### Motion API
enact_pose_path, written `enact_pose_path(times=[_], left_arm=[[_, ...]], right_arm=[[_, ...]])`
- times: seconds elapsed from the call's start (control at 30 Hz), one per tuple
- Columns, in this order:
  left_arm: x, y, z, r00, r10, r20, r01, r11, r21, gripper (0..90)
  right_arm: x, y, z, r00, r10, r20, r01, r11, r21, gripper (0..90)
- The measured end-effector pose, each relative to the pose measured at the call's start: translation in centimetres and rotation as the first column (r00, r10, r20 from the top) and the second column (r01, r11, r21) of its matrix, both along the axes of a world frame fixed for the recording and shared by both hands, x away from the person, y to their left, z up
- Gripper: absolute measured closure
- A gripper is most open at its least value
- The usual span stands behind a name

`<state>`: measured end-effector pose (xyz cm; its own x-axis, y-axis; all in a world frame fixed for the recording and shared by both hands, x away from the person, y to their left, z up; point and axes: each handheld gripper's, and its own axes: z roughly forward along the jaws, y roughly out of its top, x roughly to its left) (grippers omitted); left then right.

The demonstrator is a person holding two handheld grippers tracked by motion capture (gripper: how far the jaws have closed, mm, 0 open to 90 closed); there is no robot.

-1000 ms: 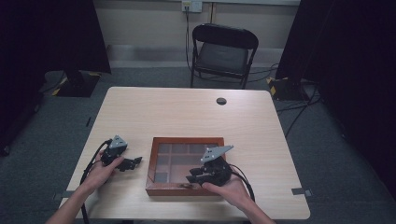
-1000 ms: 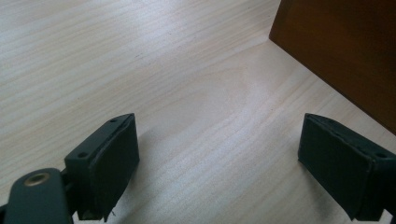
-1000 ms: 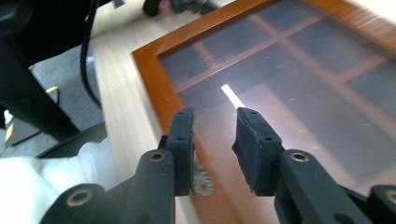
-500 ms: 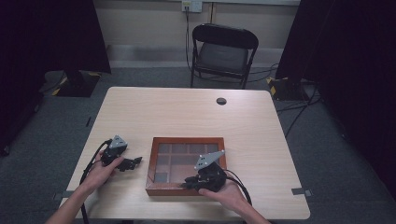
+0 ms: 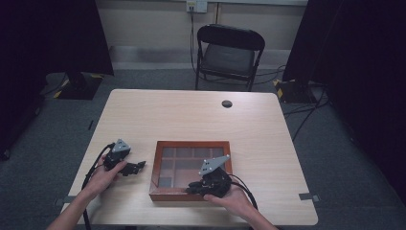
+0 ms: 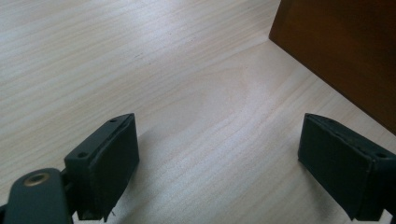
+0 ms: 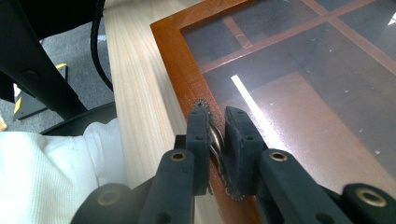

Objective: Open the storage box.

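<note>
Right gripper view puts my right claw [image 7: 218,140] pinched on a small metal latch [image 7: 215,137] with a toothed edge, set on the near rim of the wooden box [image 7: 175,51]. Its jaws have just been closing, and the latch sits between the pads. I judge the hold thin: the latch is small and smooth, so a pull off its line could let it slip out, or drag the whole box across the counter [image 5: 268,124], since nothing braces it. My left claw [image 6: 219,163] is spread wide with nothing between the pads, resting low on the counter just left of the box's side wall.

From above, the box [image 5: 191,143] lies flat near the counter's near edge, right of my left hand. It is reddish-brown, square-cornered, with a dark glass lid over a grid of compartments; I cannot tell what they hold.
</note>
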<state>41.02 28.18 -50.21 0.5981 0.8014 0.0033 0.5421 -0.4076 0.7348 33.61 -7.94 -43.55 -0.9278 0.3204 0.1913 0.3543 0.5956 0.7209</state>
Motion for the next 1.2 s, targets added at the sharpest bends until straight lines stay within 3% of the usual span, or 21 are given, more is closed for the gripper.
enact_pose_path(times=[0.7,1.2], left_arm=[[0.0,0.0,0.0,1.0,-0.002,-0.001,0.002,1.0,0.003,11.7],[0.0,0.0,0.0,1.0,-0.001,0.003,0.001,1.0,0.004,11.7]], right_arm=[[0.0,0.3,0.5,0.9992,0.034,-0.021,-0.035,0.999,-0.018,82.0],[0.6,-0.1,2.2,0.9986,0.04,-0.034,-0.039,0.999,0.027,82.2]])
